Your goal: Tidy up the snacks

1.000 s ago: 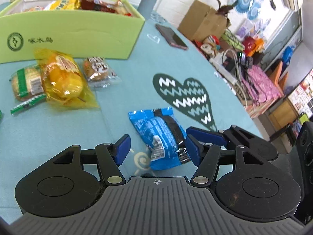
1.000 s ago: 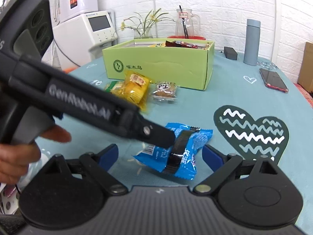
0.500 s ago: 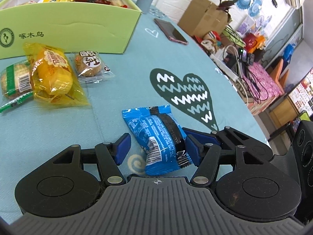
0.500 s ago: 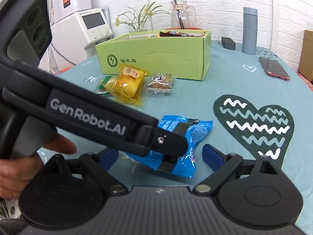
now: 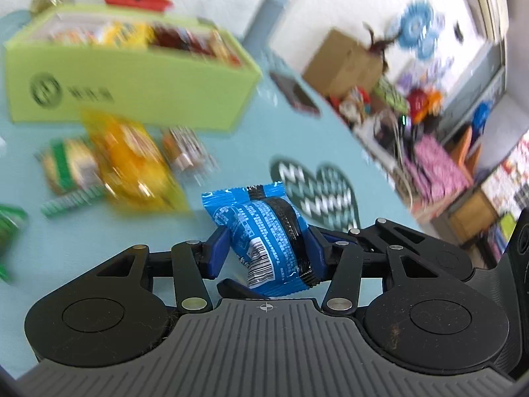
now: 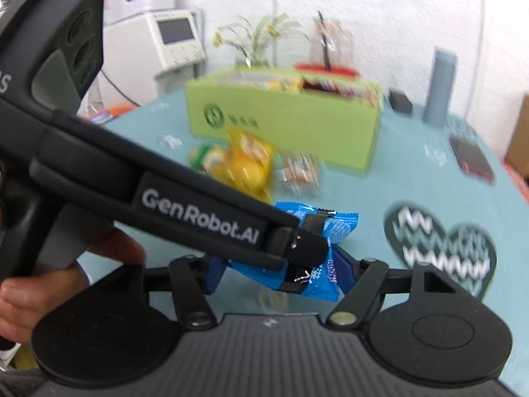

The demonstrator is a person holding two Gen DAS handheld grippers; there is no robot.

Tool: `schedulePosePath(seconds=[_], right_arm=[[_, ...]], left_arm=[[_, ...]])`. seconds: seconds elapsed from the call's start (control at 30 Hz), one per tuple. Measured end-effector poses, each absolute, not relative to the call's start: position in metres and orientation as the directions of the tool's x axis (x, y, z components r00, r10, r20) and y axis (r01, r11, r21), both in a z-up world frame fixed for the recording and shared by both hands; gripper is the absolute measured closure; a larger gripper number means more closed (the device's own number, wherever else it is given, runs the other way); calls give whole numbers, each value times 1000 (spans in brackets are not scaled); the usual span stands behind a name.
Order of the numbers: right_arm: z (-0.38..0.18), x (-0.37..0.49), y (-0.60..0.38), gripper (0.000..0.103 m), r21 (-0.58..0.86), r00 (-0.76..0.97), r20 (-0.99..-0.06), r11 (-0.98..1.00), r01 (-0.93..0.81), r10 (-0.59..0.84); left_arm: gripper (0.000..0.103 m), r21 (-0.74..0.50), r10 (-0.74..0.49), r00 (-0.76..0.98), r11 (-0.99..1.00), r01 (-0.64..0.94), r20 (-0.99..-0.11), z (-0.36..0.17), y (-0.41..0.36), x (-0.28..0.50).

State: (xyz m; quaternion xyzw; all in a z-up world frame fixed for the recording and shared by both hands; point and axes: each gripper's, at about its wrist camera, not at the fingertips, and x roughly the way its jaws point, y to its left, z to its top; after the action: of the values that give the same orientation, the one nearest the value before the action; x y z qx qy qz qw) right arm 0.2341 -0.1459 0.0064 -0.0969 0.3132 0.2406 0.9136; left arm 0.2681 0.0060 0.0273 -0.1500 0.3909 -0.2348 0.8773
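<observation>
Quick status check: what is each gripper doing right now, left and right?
Left gripper: jaws just closed, shut on the blue snack packet.
Right gripper: jaws just closed, shut on the same blue snack packet from its other side.

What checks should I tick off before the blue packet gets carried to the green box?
1. Left gripper grip: its jaws have just been closing, and the blue pads now press both sides of the blue snack packet. Ok.
2. Right gripper grip: its jaws have just been closing as well, onto the same packet. Ok.
3. Packet off the teal tablecloth: it appears lifted, its lower end hanging. Ok.
4. Room in the green box: it is open-topped with snacks inside, but blurred. Cannot tell.
5. Path to the box: the yellow snack bag and a small cake packet lie between. Not ok if carried low.
</observation>
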Motion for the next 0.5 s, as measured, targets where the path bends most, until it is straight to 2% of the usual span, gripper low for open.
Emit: schedulePosePath(seconds=[0.3,0.5], right_arm=[[55,345,-61,26,-120,701,-502,761,-637,507],[44,430,-20,25,-102,643,-558,725,-681,525]], left_arm=[[73,-327,-347,771,926,191,-534,102,79,352],[73,-297,-280,754,948,117,-594,92,107,434]])
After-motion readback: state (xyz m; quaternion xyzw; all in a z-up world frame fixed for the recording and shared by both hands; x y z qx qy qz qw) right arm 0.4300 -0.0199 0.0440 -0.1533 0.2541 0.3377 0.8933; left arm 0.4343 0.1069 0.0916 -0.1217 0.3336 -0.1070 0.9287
